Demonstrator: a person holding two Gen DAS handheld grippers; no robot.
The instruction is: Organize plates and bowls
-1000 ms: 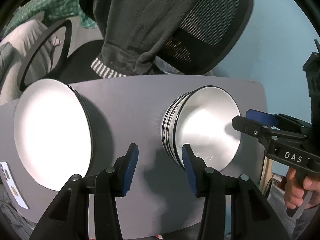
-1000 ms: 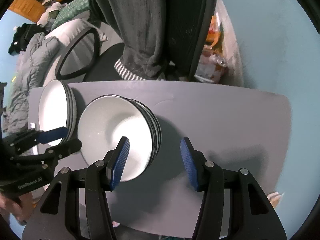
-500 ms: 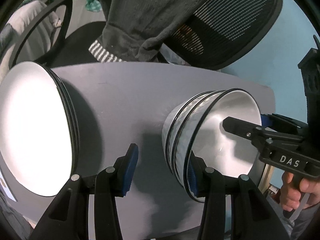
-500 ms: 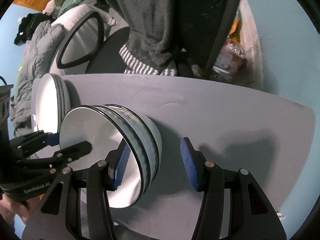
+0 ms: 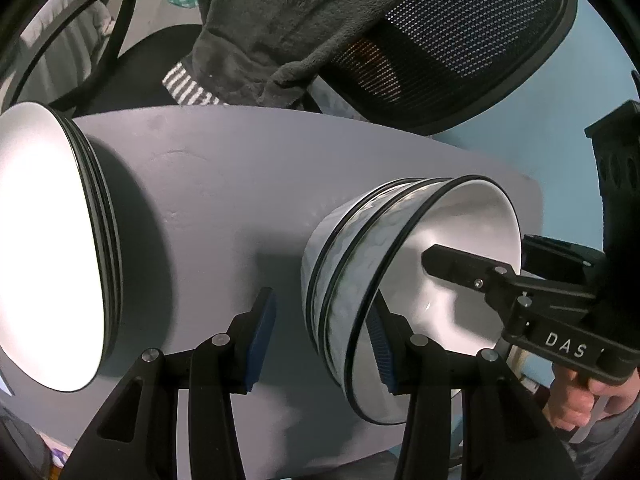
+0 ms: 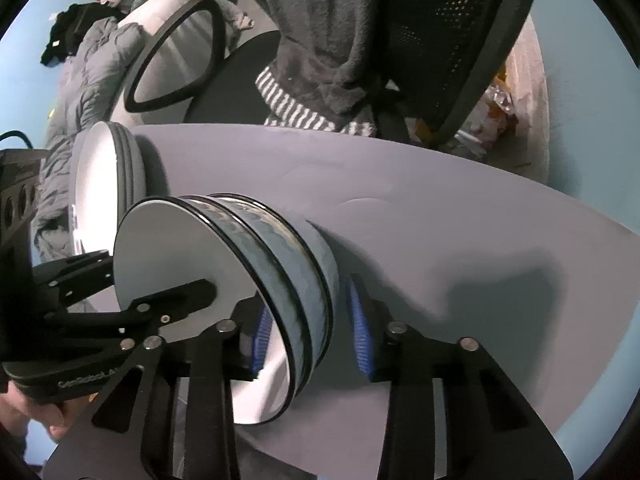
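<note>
**Inspector:** Start with the bowls.

**Assessor:** The stack of bowls (image 5: 384, 280) stands on the grey table (image 5: 240, 184), toward its right side as the left wrist view has it. Three nested rims show, white inside, with a mottled pale glaze outside. The stack of plates (image 5: 60, 240) sits well apart, to the left on the same table.

**Inspector:** And the tools?

**Assessor:** The right gripper (image 6: 308, 336) straddles the near wall of the stack, one pad inside the top bowl and one outside against the lower walls. Its jaws are parted around that wall; I cannot tell whether the pads are bearing on it. The left gripper (image 5: 324, 344) is spread wide, with one finger in the top bowl and the other over bare table.

**Inspector:** Risks?

**Assessor:** In my judgement, three. First, a one-sided pinch on glazed ceramic may slip, and the load would hang off one edge and tilt. Second, the grip may take only some of the nested walls, so a lower bowl could stay behind or drop free on lifting. Third, both tools are crowded at one bowl, so a knock between them could jolt the stack.

**Inspector:** Surroundings?

**Assessor:** An office chair (image 5: 460, 40) draped with a dark garment (image 5: 272, 28) stands beyond the table's far edge.
</note>
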